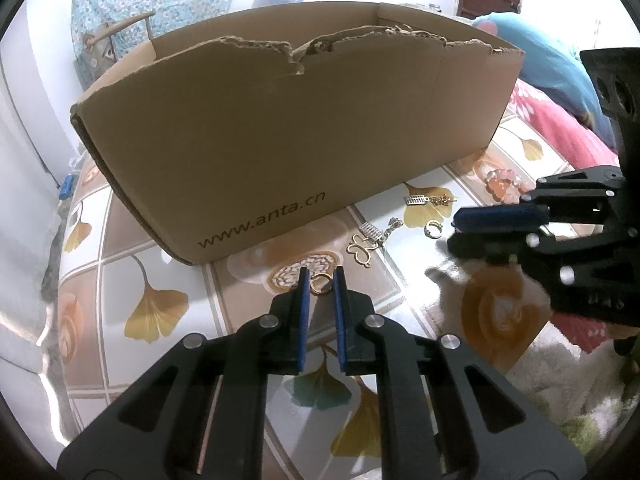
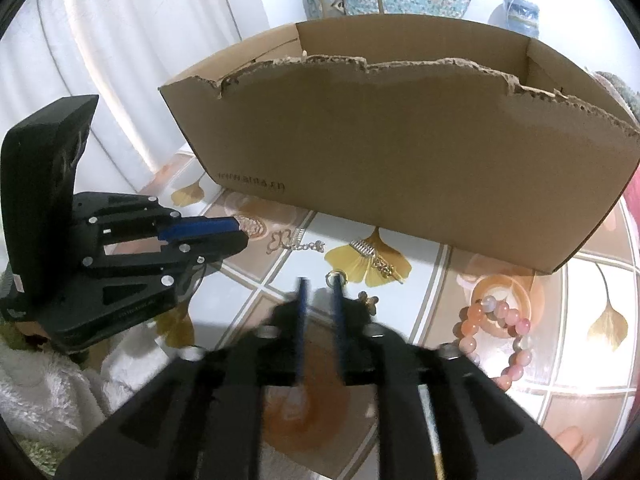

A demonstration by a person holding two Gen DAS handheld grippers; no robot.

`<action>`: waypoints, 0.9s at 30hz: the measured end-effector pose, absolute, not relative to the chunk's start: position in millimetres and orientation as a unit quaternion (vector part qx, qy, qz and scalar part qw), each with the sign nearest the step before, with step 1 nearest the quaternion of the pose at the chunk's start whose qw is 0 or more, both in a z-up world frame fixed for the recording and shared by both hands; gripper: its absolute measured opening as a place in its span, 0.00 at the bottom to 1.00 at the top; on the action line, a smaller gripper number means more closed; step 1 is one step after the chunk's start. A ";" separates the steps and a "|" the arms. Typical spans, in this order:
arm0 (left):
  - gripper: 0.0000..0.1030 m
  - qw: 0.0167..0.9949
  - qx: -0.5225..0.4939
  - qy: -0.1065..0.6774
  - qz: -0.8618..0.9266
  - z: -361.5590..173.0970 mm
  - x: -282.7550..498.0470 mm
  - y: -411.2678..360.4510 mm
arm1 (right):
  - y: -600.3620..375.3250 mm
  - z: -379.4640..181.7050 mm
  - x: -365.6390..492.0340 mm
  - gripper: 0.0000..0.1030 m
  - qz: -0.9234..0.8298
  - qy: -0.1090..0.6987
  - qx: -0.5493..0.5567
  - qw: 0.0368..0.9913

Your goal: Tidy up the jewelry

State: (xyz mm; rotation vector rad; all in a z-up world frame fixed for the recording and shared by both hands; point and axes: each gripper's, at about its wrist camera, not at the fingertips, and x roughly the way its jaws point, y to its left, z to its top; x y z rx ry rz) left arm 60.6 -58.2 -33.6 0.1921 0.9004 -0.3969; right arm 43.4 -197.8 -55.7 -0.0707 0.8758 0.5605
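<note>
The left claw [image 1: 321,280] points down at the surface [image 1: 160,280], which is covered in a tile-and-ginkgo-leaf pattern. Its two blue pads [image 1: 303,300] stand close together with a gold ring [image 1: 321,284] between their tips. The ring fills the narrow gap and the pads appear to press on it from both sides, so the claw reads as grasping the ring. The ring lies low on the surface, just in front of the open box [image 1: 300,140], whose near edge is torn.

The right claw [image 2: 320,286] is blurred in its own view. Its pads stand apart with nothing between them, so it is released. A small hoop [image 2: 335,276] lies at the tip of one pad; whether they touch cannot be told. From the left wrist view the same claw reaches in from the right, just beside that hoop.

The rest of the jewelry lies on the surface between the claws and the box: a butterfly pendant [image 1: 362,252], two silver charms on chains [image 1: 416,200], and farther right a pink bead bracelet [image 2: 496,340].
</note>
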 end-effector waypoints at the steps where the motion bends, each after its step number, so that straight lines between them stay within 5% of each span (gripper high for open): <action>1: 0.10 0.877 0.092 0.432 -0.190 -33.6 60.0 -57.0 | -197.3 -55.0 42.9 0.31 0.268 0.416 -0.036 0.868; 13: 0.09 0.878 0.095 0.430 -0.189 -34.5 58.6 -56.5 | -181.3 -59.9 53.9 0.30 0.248 0.421 -0.074 0.869; 27: 0.09 0.879 0.095 0.427 -0.193 -35.0 58.5 -53.7 | -165.5 -63.7 61.7 0.11 0.244 0.439 -0.099 0.859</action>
